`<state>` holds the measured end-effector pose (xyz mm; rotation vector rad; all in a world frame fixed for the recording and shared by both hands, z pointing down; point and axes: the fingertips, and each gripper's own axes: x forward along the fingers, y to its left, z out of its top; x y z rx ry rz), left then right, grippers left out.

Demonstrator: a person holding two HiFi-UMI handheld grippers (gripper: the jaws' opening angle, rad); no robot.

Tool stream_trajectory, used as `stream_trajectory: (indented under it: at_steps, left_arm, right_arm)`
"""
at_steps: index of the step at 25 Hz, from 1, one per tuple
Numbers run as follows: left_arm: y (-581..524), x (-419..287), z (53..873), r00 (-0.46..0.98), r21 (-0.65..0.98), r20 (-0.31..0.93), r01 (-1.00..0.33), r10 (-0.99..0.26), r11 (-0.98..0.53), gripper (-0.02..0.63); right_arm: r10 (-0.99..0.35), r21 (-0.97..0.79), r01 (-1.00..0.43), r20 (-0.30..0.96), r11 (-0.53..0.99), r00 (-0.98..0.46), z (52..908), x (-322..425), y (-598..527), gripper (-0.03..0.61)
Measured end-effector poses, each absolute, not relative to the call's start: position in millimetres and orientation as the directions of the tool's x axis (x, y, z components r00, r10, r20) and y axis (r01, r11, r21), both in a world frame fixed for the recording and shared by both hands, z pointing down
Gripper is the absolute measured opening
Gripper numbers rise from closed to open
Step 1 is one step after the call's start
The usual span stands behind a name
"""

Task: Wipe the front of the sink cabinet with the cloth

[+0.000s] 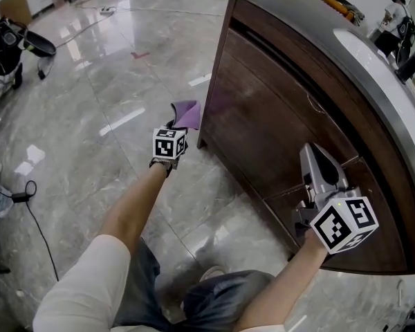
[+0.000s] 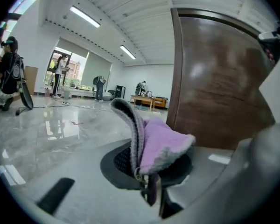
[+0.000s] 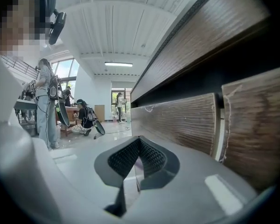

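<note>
The floor point(image 1: 124, 81) is polished grey marble, glossy enough to mirror the ceiling lights. The dark wooden sink cabinet point(image 1: 277, 116) stands directly on it, with its near corner just right of the left tool point(image 1: 178, 126) and its front running alongside the right tool point(image 1: 319, 159). Well to the left of the left tool a black cable point(image 1: 40, 232) trails over the tiles. Far ahead of it a thin cord point(image 1: 83, 30) crosses the floor.
</note>
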<state>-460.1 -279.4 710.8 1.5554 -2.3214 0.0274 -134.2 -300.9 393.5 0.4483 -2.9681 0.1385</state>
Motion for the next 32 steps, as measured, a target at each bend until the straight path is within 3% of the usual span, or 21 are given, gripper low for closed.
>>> stream_trajectory:
  at_steps: [8,16,32]
  left_arm:
    - [-300,-439,757,-0.236,0.194,0.313,-0.932,-0.92,0.305,0.044]
    - [-322,-378,762,-0.035,0.117,0.334,-0.99,-0.942,0.078,0.051]
    - [-336,-264,755,0.266,0.177,0.315,-0.96,-0.911,-0.219,0.051]
  right_arm:
    - [-0.3,-0.072,-0.313,0.146,0.947,-0.943,396,-124,-310,0.008]
    - [-0.32,-0.06,-0.333,0.154,0.941,-0.935,396,-106,-318,0.008]
    - [-0.441,-0.055,-0.456,0.179,0.888,-0.88,387,-41,-322,0.008]
